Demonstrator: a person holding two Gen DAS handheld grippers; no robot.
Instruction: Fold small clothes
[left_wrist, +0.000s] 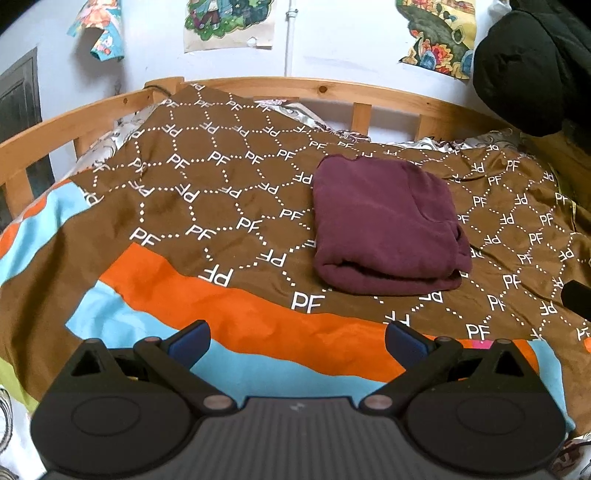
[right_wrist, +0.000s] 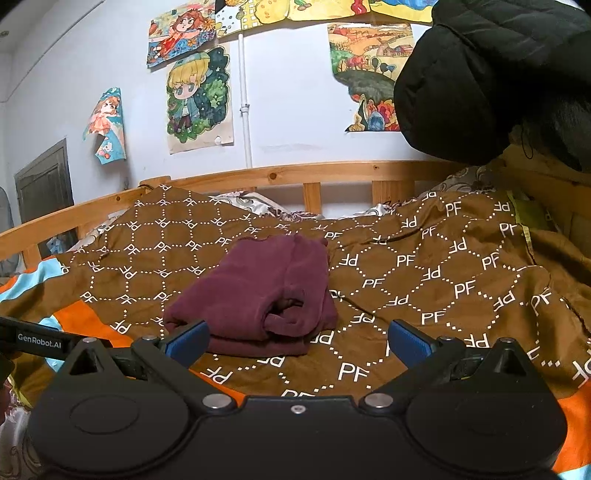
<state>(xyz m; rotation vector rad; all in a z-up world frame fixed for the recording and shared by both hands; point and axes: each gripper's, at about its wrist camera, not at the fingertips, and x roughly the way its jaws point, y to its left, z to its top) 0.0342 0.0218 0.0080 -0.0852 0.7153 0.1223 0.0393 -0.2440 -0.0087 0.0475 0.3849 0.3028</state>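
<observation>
Both grippers stand wide apart and empty: the left gripper (left_wrist: 297, 341) low in its frame, the right gripper (right_wrist: 297, 341) likewise. One folded maroon garment (left_wrist: 384, 225) (right_wrist: 258, 295) lies mid-frame on the brown patterned bedspread (left_wrist: 207, 192) (right_wrist: 424, 288), just beyond the blue fingertips (right_wrist: 186, 341).

Black tool (right_wrist: 297, 341) — blue pads (right_wrist: 186, 341).

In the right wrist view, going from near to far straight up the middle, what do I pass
Right gripper, jaws open → brown PF-patterned bedspread → folded maroon garment → wooden bed rail → wall with the drawing of a blond cartoon figure.
</observation>
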